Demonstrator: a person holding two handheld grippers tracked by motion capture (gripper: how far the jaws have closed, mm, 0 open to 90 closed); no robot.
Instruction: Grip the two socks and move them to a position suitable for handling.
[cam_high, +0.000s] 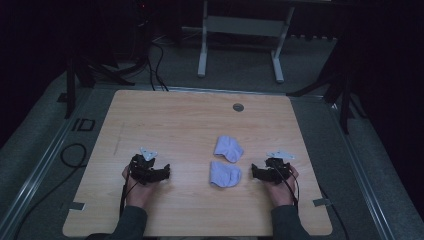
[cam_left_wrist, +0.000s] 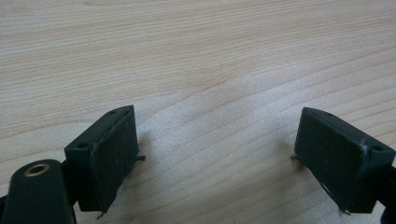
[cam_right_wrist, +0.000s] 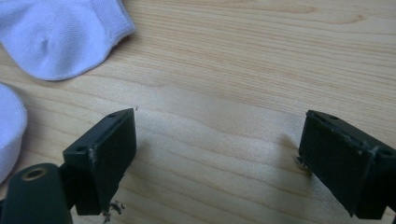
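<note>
Two white socks (cam_high: 228, 148) (cam_high: 225, 174), two tools (cam_high: 164, 173) (cam_high: 256, 172), one table (cam_high: 175, 125).

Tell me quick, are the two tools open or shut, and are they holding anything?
Left tool: open, holding nothing, bare table between its jaws.
Right tool: open, holding nothing, socks lie beside it, untouched.

Right gripper (cam_right_wrist: 217, 154): jaws spread wide, nothing between them, resting low over the wooden table (cam_right_wrist: 261, 70). One white sock (cam_right_wrist: 60, 35) lies at upper left; second white sock (cam_right_wrist: 9, 126) at left edge.
</note>
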